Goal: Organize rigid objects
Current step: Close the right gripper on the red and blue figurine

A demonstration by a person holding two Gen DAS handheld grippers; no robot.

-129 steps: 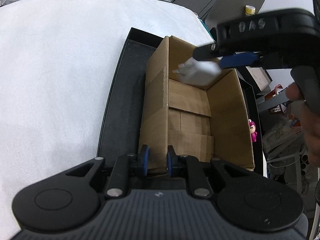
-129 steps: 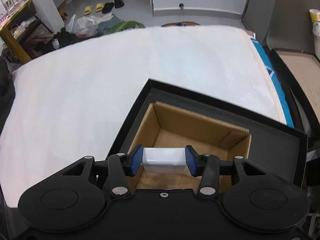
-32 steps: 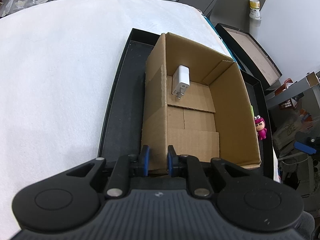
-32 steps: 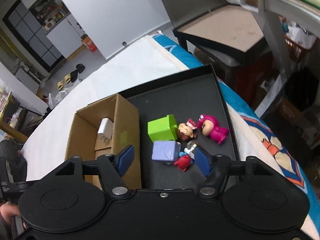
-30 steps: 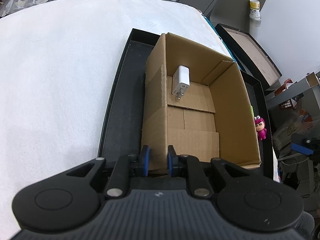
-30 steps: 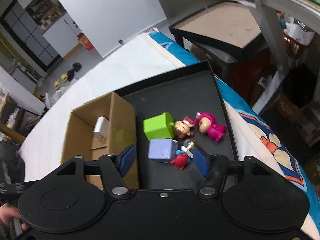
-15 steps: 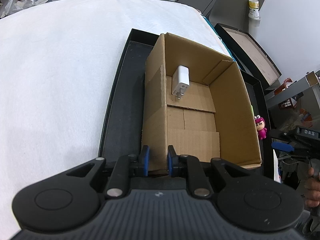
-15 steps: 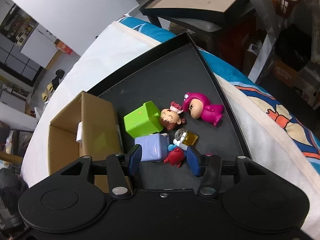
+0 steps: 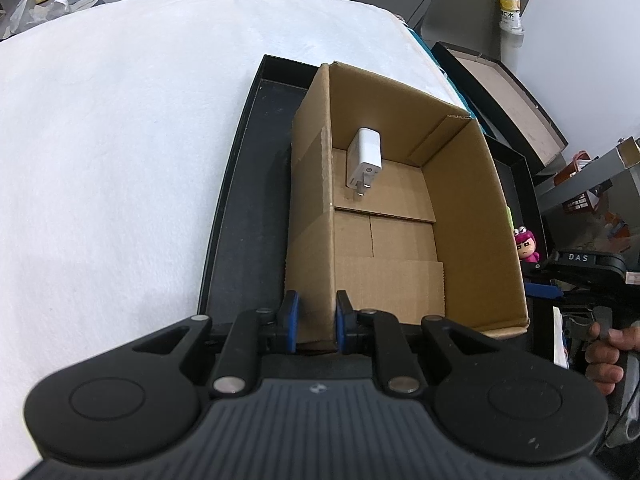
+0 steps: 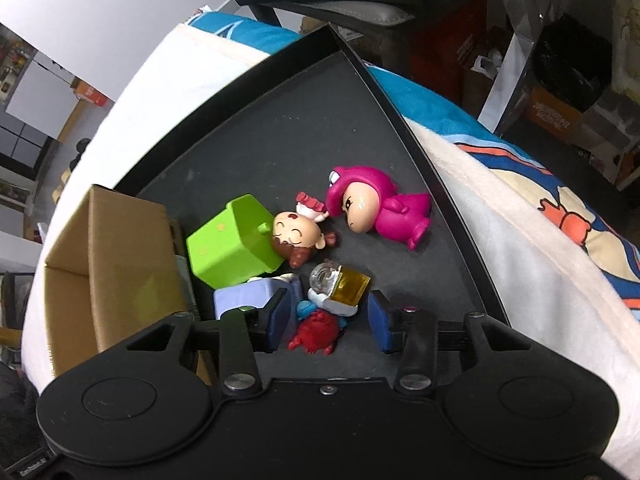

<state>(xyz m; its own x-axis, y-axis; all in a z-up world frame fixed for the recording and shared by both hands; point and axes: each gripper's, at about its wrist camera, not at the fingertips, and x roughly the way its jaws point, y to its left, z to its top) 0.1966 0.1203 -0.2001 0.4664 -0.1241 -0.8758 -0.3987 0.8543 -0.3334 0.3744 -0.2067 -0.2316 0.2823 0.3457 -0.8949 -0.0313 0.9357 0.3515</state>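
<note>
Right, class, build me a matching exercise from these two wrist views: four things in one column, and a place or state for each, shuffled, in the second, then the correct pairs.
Things:
1. white charger
2. pink figure
3. red crab toy
4. cardboard box

Places or states:
A. between the right gripper's closing jaws, not yet pinched
B. wall clamped by the left gripper
C. lying inside the box
D. lying near the black tray's corner

Pairs: 1-C, 2-D, 3-A, 4-B

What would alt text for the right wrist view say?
The right gripper, jaws closing, hangs over a small red crab toy on a black tray. Beyond lie a green plastic block, a pink hooded figurine and a cardboard box.
</note>
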